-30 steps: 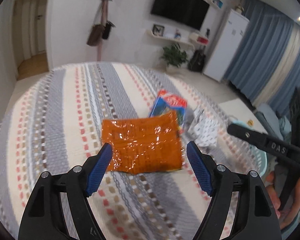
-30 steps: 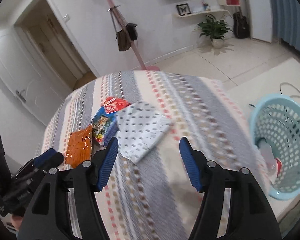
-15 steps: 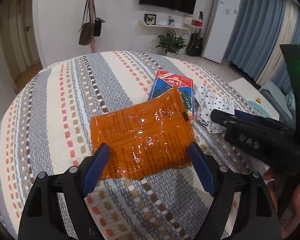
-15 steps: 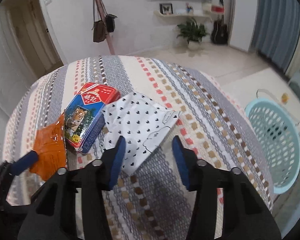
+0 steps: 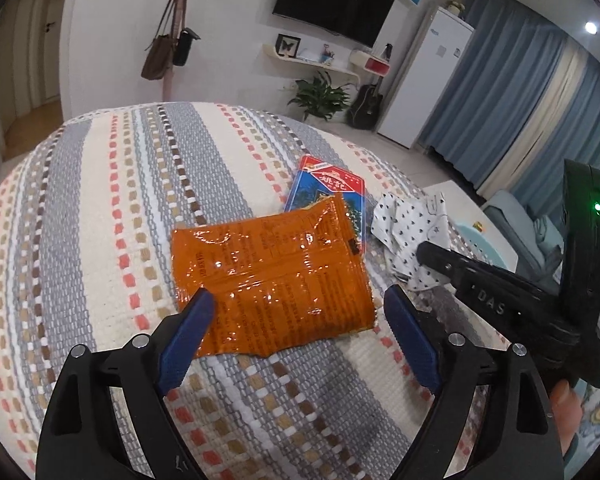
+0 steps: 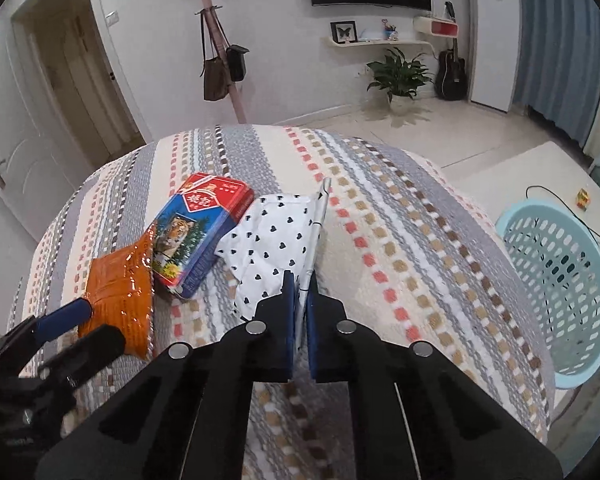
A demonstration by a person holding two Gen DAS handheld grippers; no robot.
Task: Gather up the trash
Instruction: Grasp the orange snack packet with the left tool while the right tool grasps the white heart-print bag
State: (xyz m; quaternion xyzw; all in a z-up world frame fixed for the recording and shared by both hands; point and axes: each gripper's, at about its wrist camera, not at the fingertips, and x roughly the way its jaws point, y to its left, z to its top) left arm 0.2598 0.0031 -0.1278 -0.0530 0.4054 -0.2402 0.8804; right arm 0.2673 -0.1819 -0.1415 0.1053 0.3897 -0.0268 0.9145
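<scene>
An orange foil wrapper [image 5: 272, 280] lies flat on the striped table; my left gripper [image 5: 298, 302] is open with its blue fingers on either side of the wrapper's near edge. Behind it lies a red and blue tiger box [image 5: 328, 188]. My right gripper [image 6: 300, 284] is shut on the near edge of a white wrapper with black hearts [image 6: 276, 240]. The orange wrapper [image 6: 120, 292] and the box [image 6: 198, 228] also show in the right wrist view, left of the white wrapper. The right gripper's body [image 5: 500, 300] shows at the right of the left wrist view.
The table has a striped woven cloth [image 6: 400, 232]. A light blue laundry basket [image 6: 560, 292] stands on the floor off the table's right side. A coat stand with bags [image 6: 220, 68], a plant [image 6: 398, 76] and a guitar stand by the far wall.
My right gripper has closed from open onto the white heart wrapper's edge. My left gripper has stayed open and settled around the orange wrapper's near edge.
</scene>
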